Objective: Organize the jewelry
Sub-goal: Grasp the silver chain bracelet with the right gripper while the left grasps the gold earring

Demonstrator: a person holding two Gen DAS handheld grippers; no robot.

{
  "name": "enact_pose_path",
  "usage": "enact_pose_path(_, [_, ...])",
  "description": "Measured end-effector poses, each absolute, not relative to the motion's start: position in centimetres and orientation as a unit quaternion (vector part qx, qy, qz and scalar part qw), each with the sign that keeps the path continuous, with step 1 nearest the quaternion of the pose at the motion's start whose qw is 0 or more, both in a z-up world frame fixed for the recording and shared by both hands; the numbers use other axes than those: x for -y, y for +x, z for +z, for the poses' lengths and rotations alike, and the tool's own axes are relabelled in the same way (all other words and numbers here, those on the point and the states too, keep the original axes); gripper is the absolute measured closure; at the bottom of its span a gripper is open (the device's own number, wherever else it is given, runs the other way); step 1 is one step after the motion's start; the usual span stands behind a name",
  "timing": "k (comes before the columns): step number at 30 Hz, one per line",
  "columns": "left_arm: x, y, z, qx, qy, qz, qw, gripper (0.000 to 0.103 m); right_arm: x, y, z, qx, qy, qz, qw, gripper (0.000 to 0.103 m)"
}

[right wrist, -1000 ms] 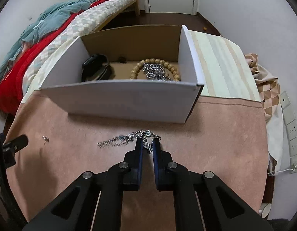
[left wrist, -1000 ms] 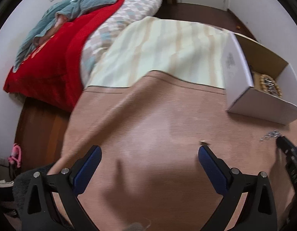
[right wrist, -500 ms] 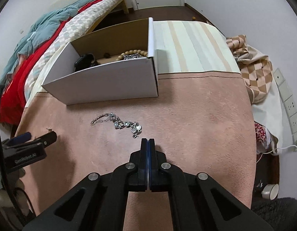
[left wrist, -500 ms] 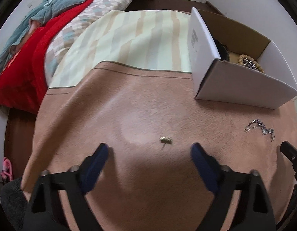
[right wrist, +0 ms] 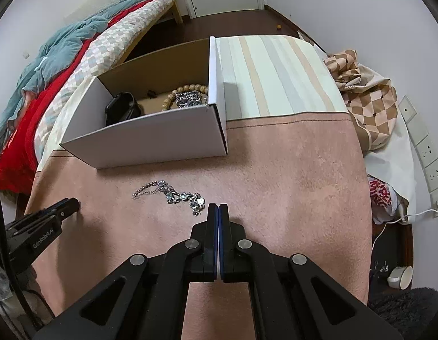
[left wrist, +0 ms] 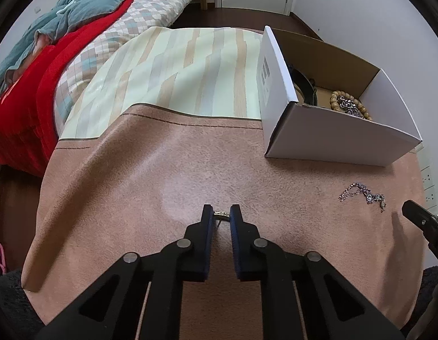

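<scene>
A small gold earring (left wrist: 221, 214) lies on the pink cloth between the fingertips of my left gripper (left wrist: 221, 212), whose jaws have narrowed around it and touch its ends. A silver chain (right wrist: 173, 195) lies loose on the cloth just left of my right gripper (right wrist: 218, 208), which is shut and empty; the chain also shows in the left wrist view (left wrist: 363, 194). The white cardboard box (right wrist: 162, 138) holds a wooden bead bracelet (right wrist: 187, 92), a silver chain pile (right wrist: 187, 98) and a black band (right wrist: 121, 109).
The striped cloth (left wrist: 190, 70) covers the far part of the table. A bed with a red and teal blanket (left wrist: 48, 42) stands at the left. Checked fabric (right wrist: 366, 104) and wall sockets (right wrist: 425, 153) are at the right.
My left gripper has moved forward over the earring and closed from wide open to nearly shut around it. My right gripper let go of the silver chain, shut and drew back to the right.
</scene>
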State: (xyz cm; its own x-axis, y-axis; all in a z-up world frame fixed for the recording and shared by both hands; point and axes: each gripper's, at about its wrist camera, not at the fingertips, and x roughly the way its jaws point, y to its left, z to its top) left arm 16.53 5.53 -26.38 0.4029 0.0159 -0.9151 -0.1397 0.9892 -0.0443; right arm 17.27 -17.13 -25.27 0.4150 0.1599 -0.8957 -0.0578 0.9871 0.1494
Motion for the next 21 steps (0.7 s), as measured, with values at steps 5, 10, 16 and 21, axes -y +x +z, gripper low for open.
enact_pose_path(5, [-5.5,16.0,-25.6,-0.540,-0.065,0.038,0.838,0.094,16.7,17.8,-25.1,-0.539,0.052,0.082,0.837,0.087])
enact_pose_path(10, [-4.8,15.9,-23.7,-0.524,-0.060,0.027,0.849,0.094,16.3,18.7,-25.7,-0.538,0.053,0.108,0.835,0.030])
enact_pose_path(16, [-4.1,16.6,-23.2,-0.522,-0.056,0.019,0.851,0.094,14.0,19.3,-27.3,-0.539,-0.010,0.112,0.835,0.031])
enact_pose_path(21, [-3.9,16.4,-23.0,-0.521,-0.054,0.014,0.852,0.094,12.1,17.9,-27.6,-0.511,-0.077,0.102,0.850,0.089])
